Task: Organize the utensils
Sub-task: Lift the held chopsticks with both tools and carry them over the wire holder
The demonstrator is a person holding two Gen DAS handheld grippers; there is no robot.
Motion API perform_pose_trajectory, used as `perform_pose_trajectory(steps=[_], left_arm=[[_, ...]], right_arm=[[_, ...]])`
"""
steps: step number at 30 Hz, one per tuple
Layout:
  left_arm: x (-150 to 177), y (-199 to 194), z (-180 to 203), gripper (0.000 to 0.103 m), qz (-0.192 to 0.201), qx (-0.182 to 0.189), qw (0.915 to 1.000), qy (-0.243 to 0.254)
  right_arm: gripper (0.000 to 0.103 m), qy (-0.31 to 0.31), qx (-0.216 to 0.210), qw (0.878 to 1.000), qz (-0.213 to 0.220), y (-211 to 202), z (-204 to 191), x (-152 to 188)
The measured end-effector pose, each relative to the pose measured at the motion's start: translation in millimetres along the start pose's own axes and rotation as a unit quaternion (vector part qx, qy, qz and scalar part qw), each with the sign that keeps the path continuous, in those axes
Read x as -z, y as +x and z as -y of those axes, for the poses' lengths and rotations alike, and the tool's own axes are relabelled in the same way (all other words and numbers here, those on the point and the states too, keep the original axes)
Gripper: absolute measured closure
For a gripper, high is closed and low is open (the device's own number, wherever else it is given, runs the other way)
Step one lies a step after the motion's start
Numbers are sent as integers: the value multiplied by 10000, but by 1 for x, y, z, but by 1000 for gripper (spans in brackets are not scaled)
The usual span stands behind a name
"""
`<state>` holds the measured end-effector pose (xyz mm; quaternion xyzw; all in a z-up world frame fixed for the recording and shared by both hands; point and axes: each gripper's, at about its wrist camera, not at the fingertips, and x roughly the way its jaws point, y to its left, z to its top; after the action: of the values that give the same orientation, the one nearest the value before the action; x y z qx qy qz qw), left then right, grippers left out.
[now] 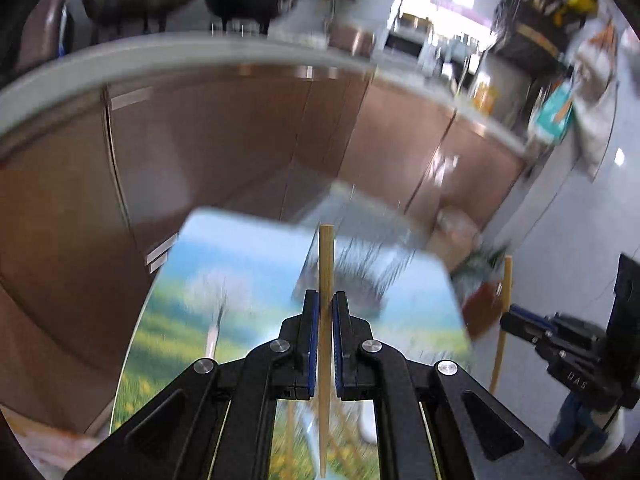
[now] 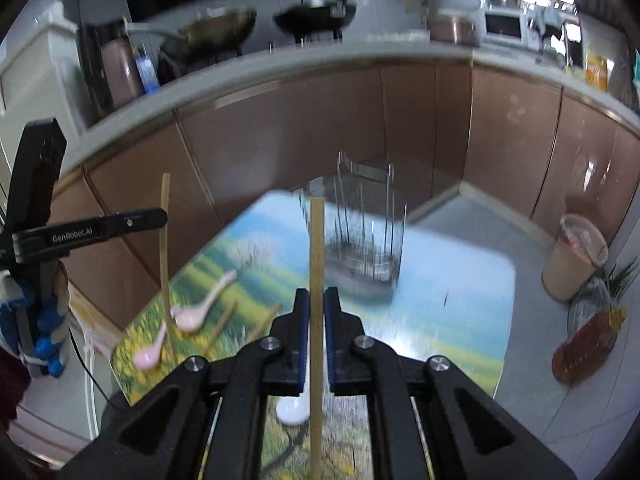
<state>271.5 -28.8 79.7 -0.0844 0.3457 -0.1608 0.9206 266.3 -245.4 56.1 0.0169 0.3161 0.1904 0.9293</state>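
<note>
Left hand-held gripper [image 1: 325, 312] clamping upright chopstick [image 1: 325, 264], right hand-held gripper [image 2: 316, 312] likewise

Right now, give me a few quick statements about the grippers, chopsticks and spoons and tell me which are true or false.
1. The left gripper is shut on a chopstick. True.
2. The right gripper is empty. False: it is shut on its own chopstick.
3. Two pink spoons lie on the table. True.
4. The wire rack sits on the floor. False: it stands on the table.
5. Both held chopsticks lie flat on the table. False: both are upright in the grippers.
</note>
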Motion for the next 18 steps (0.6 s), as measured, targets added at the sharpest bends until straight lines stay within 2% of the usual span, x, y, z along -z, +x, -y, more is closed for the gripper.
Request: perform_pose_trajectory(steps=[4,9,14,18], left_arm=[[-37,-5,11,97,768,156,9968,-182],[-76,16,18,97,1405,303,9888,-390],[-101,50,24,97,1822,241,9820,-427],[-105,86,21,97,2088,17,9767,-499]], right_arm=[[96,-11,-30,9968,800,-10,-3,-40],[96,50,-308,9833,1791,-1,2,-86],[96,13,-264,9712,2369,22,12,-114],[96,-105,55,9651,2615,51,24,-112]])
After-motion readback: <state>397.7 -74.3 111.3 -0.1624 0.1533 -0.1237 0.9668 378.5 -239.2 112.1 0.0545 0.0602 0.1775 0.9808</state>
